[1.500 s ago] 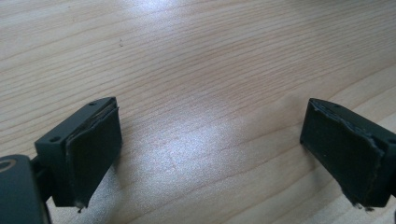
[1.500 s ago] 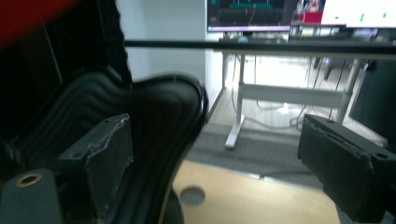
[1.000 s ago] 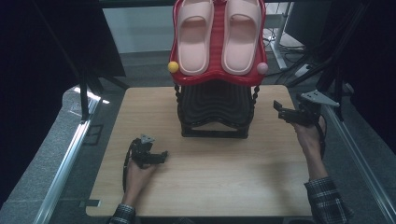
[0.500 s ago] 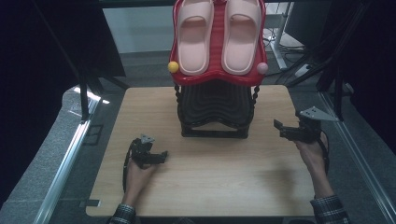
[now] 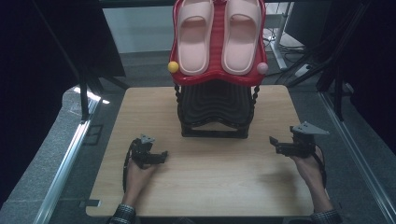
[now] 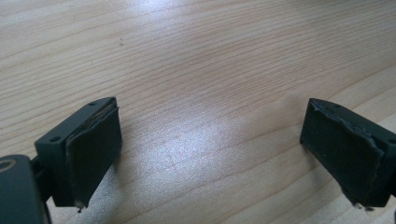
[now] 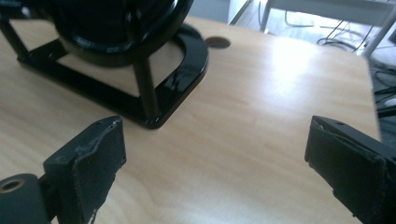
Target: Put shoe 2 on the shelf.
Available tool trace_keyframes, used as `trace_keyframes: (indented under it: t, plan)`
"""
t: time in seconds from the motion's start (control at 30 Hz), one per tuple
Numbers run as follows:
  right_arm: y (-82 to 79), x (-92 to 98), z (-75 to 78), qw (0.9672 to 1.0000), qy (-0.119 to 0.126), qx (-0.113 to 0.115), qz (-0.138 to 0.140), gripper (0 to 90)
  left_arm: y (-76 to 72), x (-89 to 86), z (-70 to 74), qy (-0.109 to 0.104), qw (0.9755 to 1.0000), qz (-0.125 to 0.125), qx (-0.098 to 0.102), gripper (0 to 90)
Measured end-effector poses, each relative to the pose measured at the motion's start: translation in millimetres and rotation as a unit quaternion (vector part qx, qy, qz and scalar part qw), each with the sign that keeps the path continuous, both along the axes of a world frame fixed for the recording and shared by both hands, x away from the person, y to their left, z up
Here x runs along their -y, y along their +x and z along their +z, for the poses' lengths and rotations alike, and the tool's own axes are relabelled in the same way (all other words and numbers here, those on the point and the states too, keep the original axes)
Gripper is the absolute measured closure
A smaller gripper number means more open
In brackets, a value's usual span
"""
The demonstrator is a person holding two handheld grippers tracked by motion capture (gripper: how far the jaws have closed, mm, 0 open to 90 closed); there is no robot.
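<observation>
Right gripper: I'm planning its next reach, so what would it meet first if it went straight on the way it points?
Probably the shoe rack's black base: the right gripper, jaws open, points toward its near corner across bare table. Depth is unclear.

Dim room, glare on table (image 7: pixel 289 60), soft focus

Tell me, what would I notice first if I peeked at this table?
Probably the two pink slippers lying side by side on the red top shelf of a black rack at the far middle of the wooden table. Nearer the person, the left gripper and the right gripper sit low on either side of the rack, both open with nothing in them.
</observation>
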State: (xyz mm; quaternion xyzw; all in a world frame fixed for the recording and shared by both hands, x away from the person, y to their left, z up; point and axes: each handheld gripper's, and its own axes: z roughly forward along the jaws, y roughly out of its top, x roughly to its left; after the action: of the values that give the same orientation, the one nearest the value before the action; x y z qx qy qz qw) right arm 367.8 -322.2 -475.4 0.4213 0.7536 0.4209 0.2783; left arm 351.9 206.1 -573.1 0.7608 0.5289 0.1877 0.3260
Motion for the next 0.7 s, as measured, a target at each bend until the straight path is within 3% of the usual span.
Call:
trace_keyframes:
  t: [0.43, 0.7]
  plan:
    - [-16.4, -15.1, -36.3, 0.9988, -0.013, -0.041, 0.022, 5.2, -0.7, 0.4, 0.1, 0.000, 1.0000, -0.001, 0.000, 5.2]
    - [-23.2, -21.9, -58.6, 0.9965, -0.018, -0.075, 0.034, 5.2, -1.1, 0.7, 0.1, 0.000, 1.0000, -0.001, 0.000, 5.2]
